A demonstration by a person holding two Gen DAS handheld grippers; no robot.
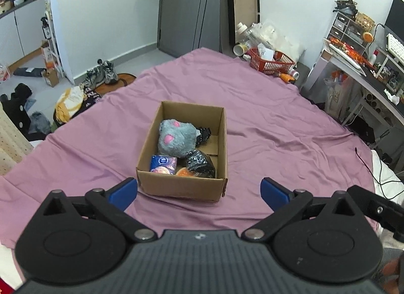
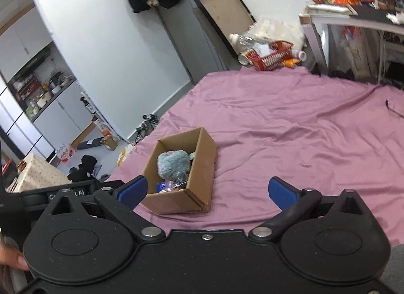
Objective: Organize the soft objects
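Two grippers, both spread wide with nothing between the blue pads. The left gripper point(image 1: 199, 194) hangs above the purple sheet point(image 1: 277, 127), just short of the near wall of the cardboard box point(image 1: 181, 184); it touches nothing. The right gripper point(image 2: 206, 194) is likewise empty, held over the sheet with the box ahead and to its left.

The box sits open near the middle of the sheet. Inside: a grey plush toy point(image 1: 175, 138) with pink patches at the far left, a blue tissue pack point(image 1: 163, 165) at the near left corner, and a black crinkled bag point(image 1: 200, 163) at the near right, with something orange showing under its edge.

Room: a red basket point(image 1: 272, 62) at the far edge of the sheet, a cluttered desk point(image 1: 363, 71) to the right, shoes point(image 1: 101, 75) on the floor to the left, a grey door point(image 1: 186, 8) beyond.
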